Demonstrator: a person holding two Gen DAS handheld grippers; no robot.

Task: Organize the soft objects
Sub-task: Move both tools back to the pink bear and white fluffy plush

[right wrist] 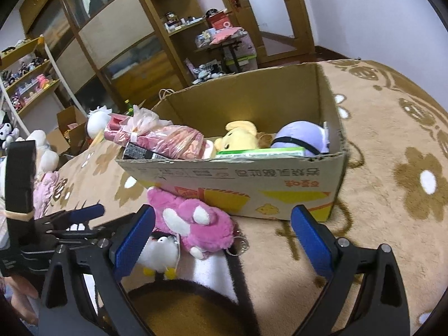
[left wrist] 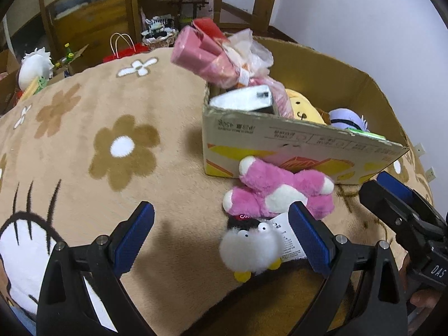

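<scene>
From the left wrist, my left gripper gapes wide and empty; the white toy sits between its fingers, hard against the right one, with the pink plush just beyond, touching the box.

From the right wrist, my right gripper is spread too; both toys lie off its left finger, so the left is nearer.

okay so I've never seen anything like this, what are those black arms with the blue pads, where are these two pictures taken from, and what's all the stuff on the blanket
They are handheld grabbers, one per hand, each with a fisheye camera looking along its two fingers. One picture is from the left gripper, the other from the right gripper. Both are open and hold nothing. A floral blanket carries a cardboard box already holding a yellow plush, a purple plush and wrapped pink items. In front of the box lie a pink plush and a small white fluffy toy, nearest the left gripper.
</scene>
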